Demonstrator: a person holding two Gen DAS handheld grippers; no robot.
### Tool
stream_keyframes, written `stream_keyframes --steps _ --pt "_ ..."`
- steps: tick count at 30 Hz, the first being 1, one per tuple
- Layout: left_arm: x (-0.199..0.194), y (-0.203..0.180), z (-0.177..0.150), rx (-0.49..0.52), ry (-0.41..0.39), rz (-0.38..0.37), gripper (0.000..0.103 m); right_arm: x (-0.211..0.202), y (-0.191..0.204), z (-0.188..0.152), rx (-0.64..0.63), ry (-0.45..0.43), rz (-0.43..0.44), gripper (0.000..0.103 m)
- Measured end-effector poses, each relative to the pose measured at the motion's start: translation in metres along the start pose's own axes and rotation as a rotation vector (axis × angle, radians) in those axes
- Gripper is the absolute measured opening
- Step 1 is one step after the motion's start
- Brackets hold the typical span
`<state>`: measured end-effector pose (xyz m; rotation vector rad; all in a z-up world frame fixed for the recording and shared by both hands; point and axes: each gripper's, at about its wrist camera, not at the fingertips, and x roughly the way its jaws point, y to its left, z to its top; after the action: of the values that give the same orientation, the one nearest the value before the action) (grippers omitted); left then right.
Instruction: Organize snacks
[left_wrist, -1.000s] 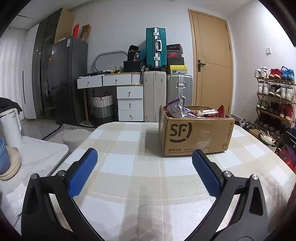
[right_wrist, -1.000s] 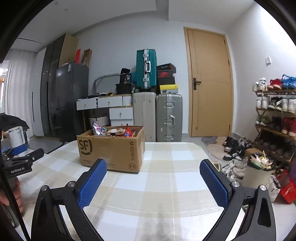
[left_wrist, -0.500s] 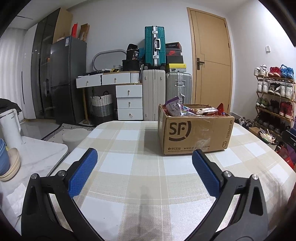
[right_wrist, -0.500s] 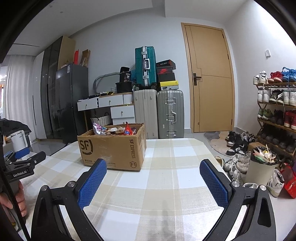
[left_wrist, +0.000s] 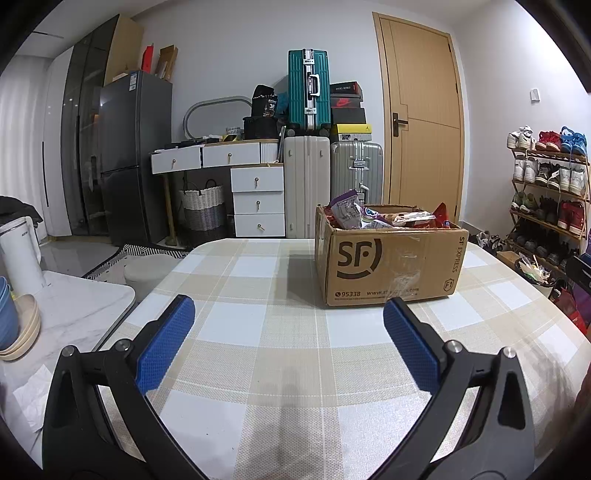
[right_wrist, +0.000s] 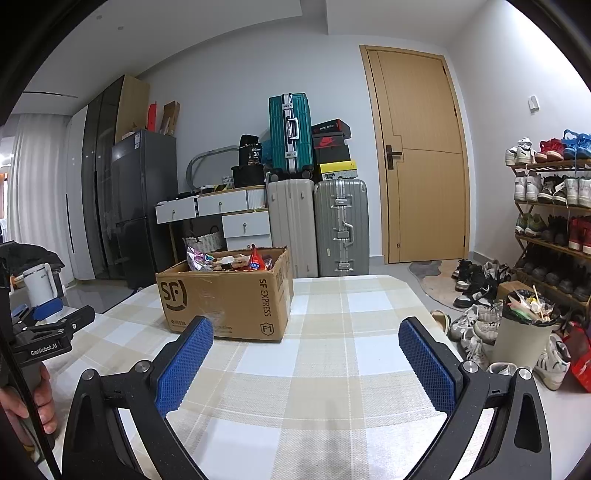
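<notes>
My left gripper (left_wrist: 284, 321): jaws wide, empty | my right gripper (right_wrist: 304, 341): jaws wide, empty | SF Express carton of snacks (left_wrist: 391, 266): beyond both jaws, untouched

Room evenly bright, soft light from above. Faint shadow beside box (left_wrist: 391, 264) on bench (left_wrist: 258, 332). Both views sharp; edges bend, corners black.

1. Most snack packets (left_wrist: 384, 218) are hidden below the cardboard box (left_wrist: 391, 266) rim.
2. Small print on the box front is blurred.
3. A hand (right_wrist: 33, 402) is cut off at the lower left edge.
</notes>
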<state>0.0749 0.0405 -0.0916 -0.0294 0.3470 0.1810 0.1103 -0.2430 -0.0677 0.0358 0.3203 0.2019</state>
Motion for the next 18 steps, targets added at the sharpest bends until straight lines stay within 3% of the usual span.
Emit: stream_keyframes --steps 18 --pt "-0.0072 0.0019 -0.0022 0.004 -0.015 -0.015 0.102 0.0007 0.0013 -0.0013 0.0 0.006 0.012 0.102"
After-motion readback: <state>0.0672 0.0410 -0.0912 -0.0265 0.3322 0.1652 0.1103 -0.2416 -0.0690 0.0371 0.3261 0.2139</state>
